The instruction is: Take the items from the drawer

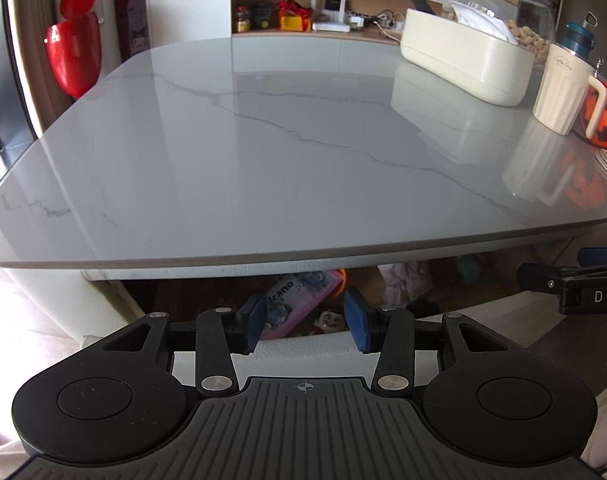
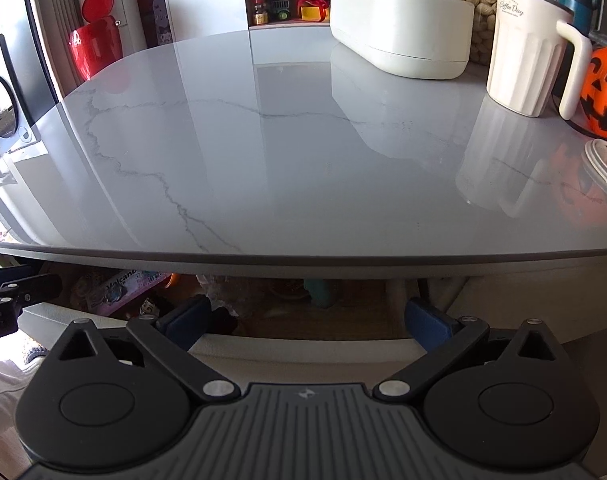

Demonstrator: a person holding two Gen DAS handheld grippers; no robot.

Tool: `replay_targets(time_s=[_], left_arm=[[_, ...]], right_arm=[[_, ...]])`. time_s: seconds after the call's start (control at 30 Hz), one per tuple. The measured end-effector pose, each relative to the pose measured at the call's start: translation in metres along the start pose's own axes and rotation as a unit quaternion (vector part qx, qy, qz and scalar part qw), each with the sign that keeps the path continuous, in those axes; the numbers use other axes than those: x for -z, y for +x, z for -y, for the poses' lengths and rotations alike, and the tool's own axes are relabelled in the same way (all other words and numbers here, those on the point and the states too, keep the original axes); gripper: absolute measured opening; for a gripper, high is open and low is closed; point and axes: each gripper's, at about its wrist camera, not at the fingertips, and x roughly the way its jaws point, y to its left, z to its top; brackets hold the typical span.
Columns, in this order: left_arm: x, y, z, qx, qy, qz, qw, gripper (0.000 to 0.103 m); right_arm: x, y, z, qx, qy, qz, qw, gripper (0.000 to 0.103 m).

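The grey marble worktop (image 2: 287, 168) is spreading across both views, and beneath its front edge one open drawer (image 2: 303, 342) is showing a jumble of items too dim to count, among them one pink box (image 1: 299, 304) lying flat with its long axis slanting away to the right. The right gripper (image 2: 315, 320) is hanging wide open and empty over the drawer. The left gripper (image 1: 305, 326) is hovering about half open, gripping nothing, above the pink box.
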Motion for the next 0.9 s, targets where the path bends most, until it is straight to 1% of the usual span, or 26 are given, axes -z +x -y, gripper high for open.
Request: replay_targets(time_s=[0.17, 0.3, 0.47, 0.57, 0.67, 0.73, 0.77, 0.83, 0.9], left_arm=[[0.010, -0.008, -0.007, 0.022, -0.018, -0.012, 0.9995, 0.047], [0.026, -0.023, -0.008, 0.036, -0.016, -0.020, 0.9990, 0.047], [0.053, -0.050, -0.010, 0.060, -0.011, -0.042, 0.9973, 0.047], [0.066, -0.063, -0.011, 0.074, -0.005, -0.058, 0.9955, 0.047], [0.073, -0.072, -0.005, 0.082, 0.026, -0.086, 0.9926, 0.047], [0.072, -0.073, 0.001, 0.079, 0.055, -0.082, 0.9919, 0.044], [0.069, -0.072, 0.003, 0.081, 0.069, -0.089, 0.9903, 0.042], [0.057, -0.066, 0.013, 0.093, 0.116, -0.117, 0.9818, 0.015], [0.048, -0.064, 0.022, 0.097, 0.177, -0.109, 0.9733, 0.018]], right_arm=[[0.012, -0.010, -0.001, 0.000, 0.001, 0.007, 1.000, 0.103], [0.026, -0.022, -0.001, -0.002, 0.001, 0.004, 1.000, 0.103], [0.052, -0.042, 0.006, -0.030, 0.007, -0.019, 0.999, 0.103], [0.072, -0.058, 0.005, -0.033, 0.009, -0.023, 0.999, 0.103], [0.087, -0.066, 0.004, -0.035, 0.011, -0.038, 0.999, 0.103], [0.094, -0.066, 0.004, -0.038, 0.014, -0.052, 0.998, 0.103], [0.097, -0.068, 0.004, -0.037, 0.011, -0.042, 0.998, 0.103], [0.094, -0.067, 0.004, -0.037, 0.014, -0.045, 0.998, 0.103], [0.091, -0.066, 0.004, -0.038, 0.015, -0.055, 0.998, 0.103]])
